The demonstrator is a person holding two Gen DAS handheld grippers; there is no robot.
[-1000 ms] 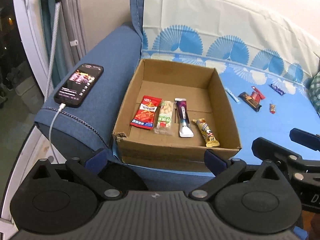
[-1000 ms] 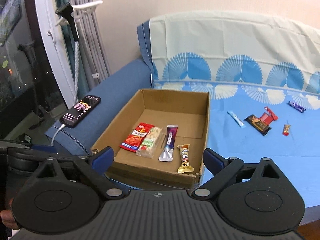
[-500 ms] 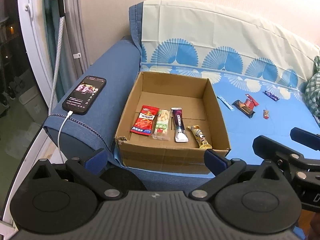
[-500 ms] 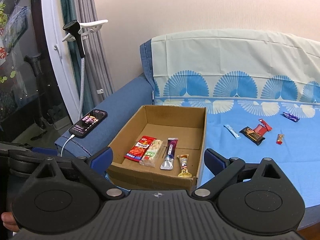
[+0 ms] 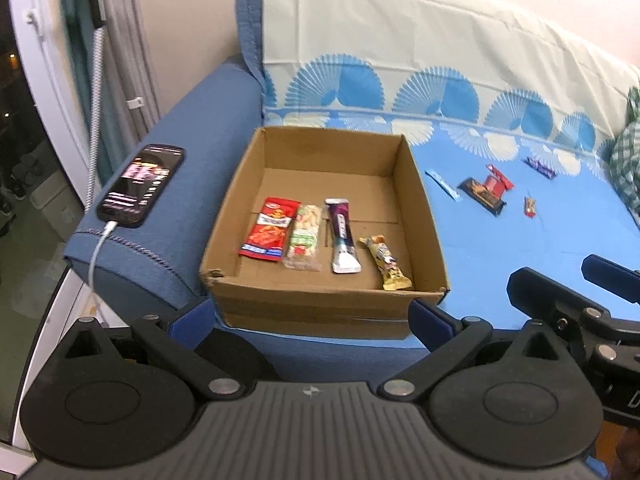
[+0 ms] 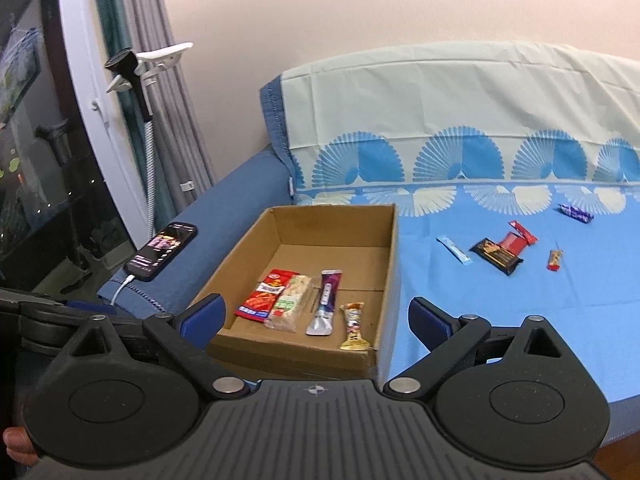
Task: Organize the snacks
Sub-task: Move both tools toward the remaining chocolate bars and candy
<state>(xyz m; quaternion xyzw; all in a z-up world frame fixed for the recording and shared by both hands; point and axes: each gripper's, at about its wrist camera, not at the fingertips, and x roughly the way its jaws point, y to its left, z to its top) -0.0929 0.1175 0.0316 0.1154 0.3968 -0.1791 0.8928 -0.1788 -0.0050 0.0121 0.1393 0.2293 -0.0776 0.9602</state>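
Both hand-held grippers (image 5: 310, 318) (image 6: 314, 318) pulled back, jaws apart, facing the box (image 5: 320, 312).

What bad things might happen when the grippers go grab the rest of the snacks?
The phone lies on the sofa arm beside the cardboard box, its white cable trailing off the edge; a passing gripper might snag it. The red candy is tiny and could slip. The black bar and red wrapper touch, so both may get grabbed together.

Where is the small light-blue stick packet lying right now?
The light-blue stick packet lies on the blue sofa cover, outside the cardboard box just past its right wall, with the dark chocolate bar as its nearest neighbour further right.
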